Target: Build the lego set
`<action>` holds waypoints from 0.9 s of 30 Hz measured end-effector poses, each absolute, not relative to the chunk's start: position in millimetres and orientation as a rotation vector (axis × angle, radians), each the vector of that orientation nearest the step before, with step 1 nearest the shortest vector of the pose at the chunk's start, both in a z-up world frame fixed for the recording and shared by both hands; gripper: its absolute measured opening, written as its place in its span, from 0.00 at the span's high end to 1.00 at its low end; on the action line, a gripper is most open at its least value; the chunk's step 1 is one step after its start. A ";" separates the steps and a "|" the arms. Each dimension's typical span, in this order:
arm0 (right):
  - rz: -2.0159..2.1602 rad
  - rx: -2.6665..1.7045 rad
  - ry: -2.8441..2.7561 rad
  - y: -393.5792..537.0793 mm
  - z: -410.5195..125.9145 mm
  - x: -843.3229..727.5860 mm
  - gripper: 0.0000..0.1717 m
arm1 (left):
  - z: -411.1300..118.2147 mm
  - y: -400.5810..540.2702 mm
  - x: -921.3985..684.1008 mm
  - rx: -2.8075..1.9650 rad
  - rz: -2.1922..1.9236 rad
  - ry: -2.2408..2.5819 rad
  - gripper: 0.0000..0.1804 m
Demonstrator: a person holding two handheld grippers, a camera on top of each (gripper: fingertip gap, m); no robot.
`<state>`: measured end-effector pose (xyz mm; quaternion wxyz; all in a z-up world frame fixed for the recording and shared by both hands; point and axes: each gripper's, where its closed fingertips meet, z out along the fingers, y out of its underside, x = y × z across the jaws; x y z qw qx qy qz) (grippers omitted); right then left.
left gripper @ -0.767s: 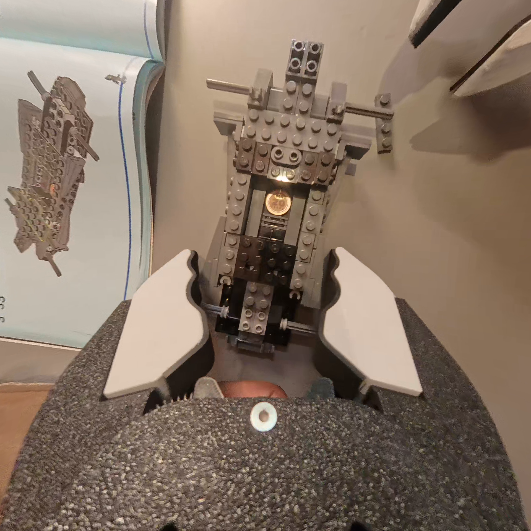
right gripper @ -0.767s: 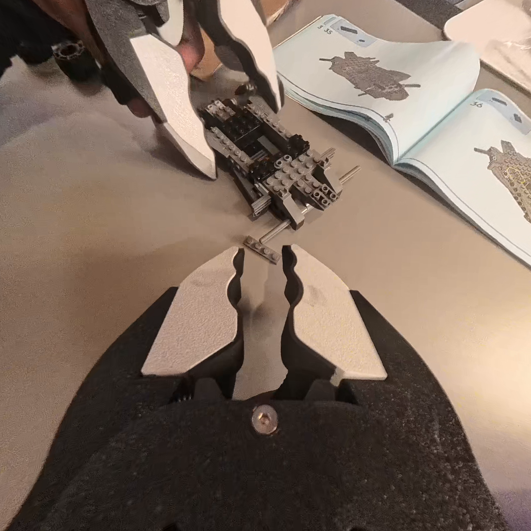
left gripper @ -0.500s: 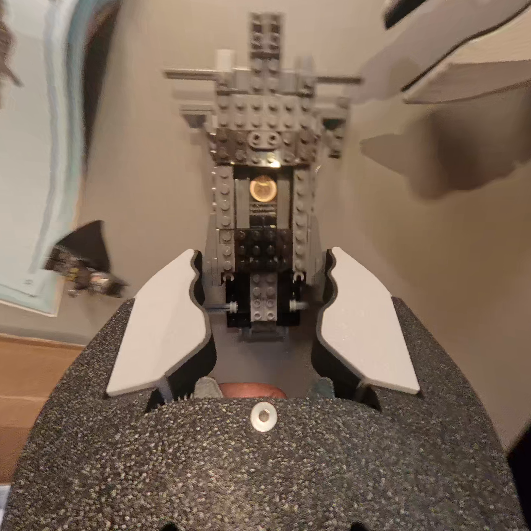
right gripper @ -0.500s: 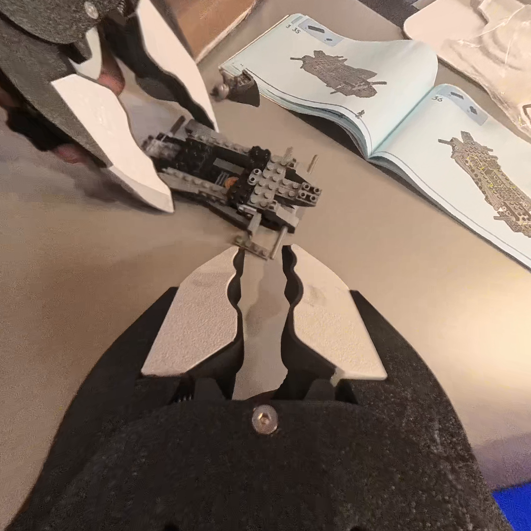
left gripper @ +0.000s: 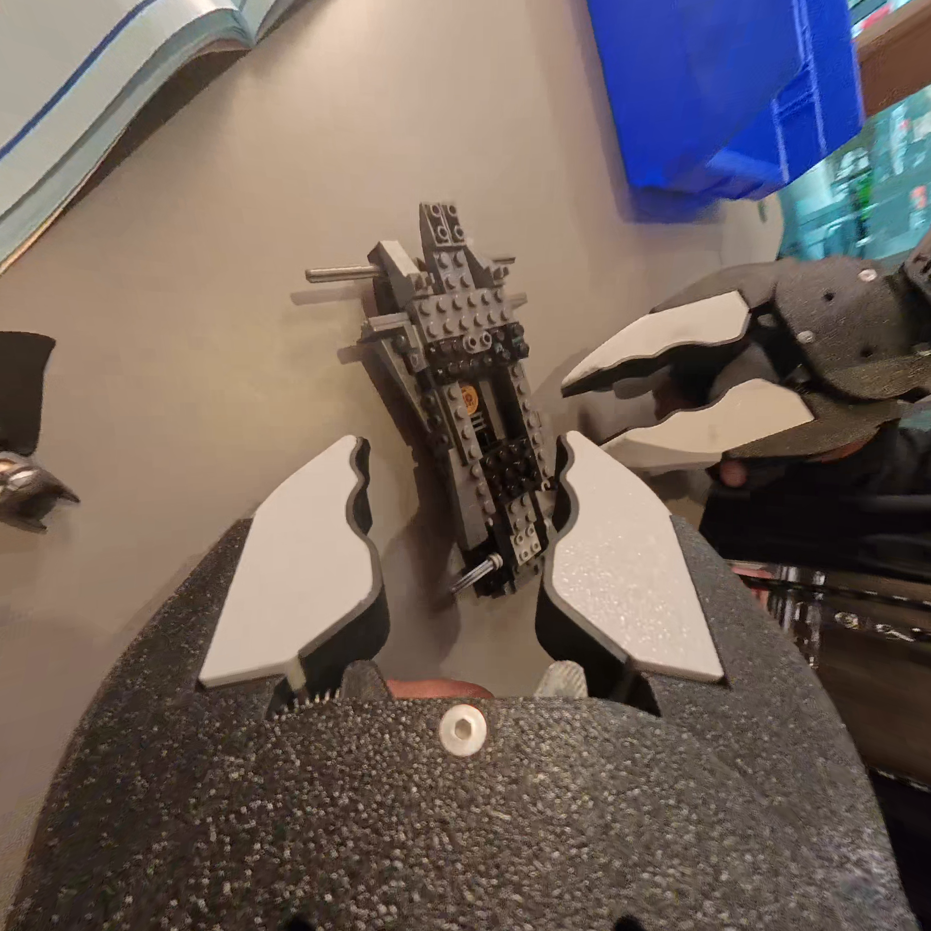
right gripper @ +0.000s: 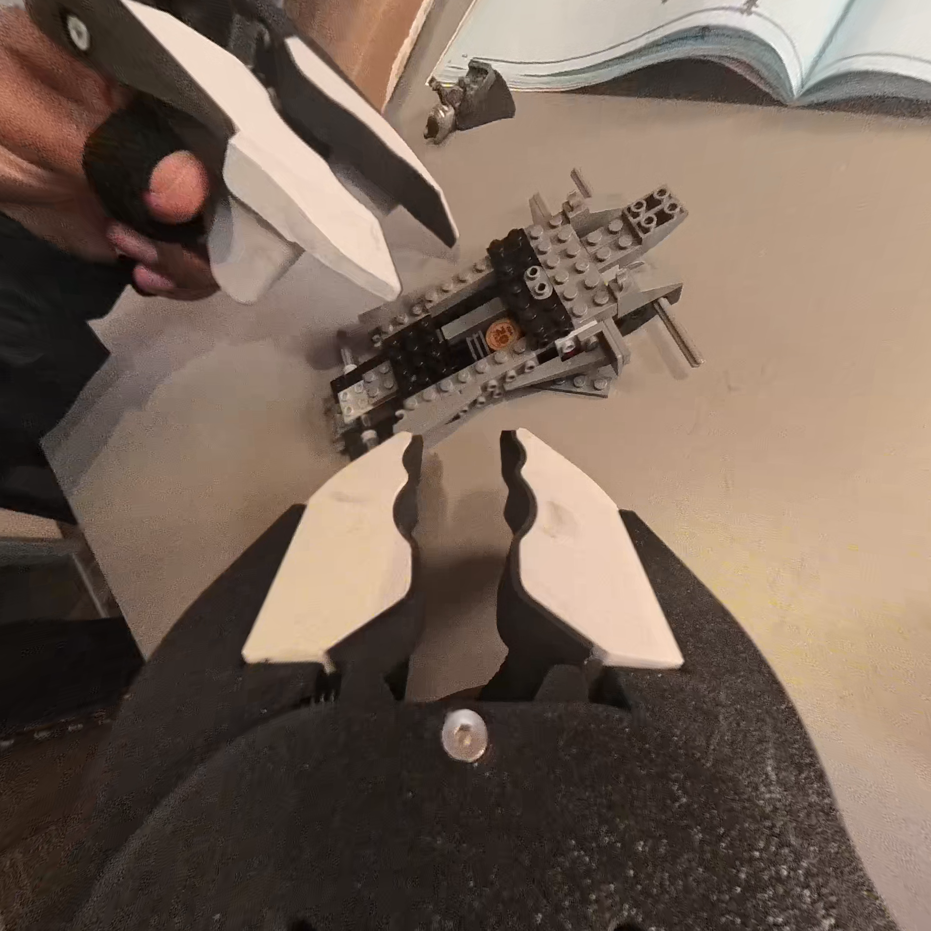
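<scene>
Left wrist: brick model (left gripper: 473,403) now tilted (booklet (left gripper: 101,85) shifted).

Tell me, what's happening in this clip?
A person works two handheld grippers over a grey and black brick-built spaceship model lying on a beige table. The left gripper is open around the model's narrow rear end, not gripping it. The right gripper, open and empty, hovers beside the model. An open instruction booklet lies nearby.

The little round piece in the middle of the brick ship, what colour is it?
The round piece is orange; the right wrist view shows it best.
</scene>
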<state>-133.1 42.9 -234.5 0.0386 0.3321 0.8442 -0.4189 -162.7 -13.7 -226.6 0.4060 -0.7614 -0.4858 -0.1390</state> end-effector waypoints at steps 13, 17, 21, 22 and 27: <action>-1.247 1.046 2.518 20.4 -241.2 -138.5 0.81 | -250.1 -4.2 -167.7 -2.106 -0.258 -1.293 0.87; -1.253 1.004 2.542 20.2 -240.6 -137.8 0.80 | -251.1 -6.8 -169.0 -2.187 -0.155 -1.289 0.87; -1.296 0.946 2.629 33.0 -238.8 -143.3 0.80 | -250.2 -10.6 -168.7 -2.168 -0.102 -1.304 0.89; -1.307 0.953 2.646 38.2 -238.5 -147.0 0.80 | -249.7 -12.5 -168.9 -2.149 -0.094 -1.317 0.89; -1.311 0.980 2.580 46.9 -237.6 -147.6 0.80 | -246.5 -17.6 -166.3 -2.041 -0.081 -1.354 0.90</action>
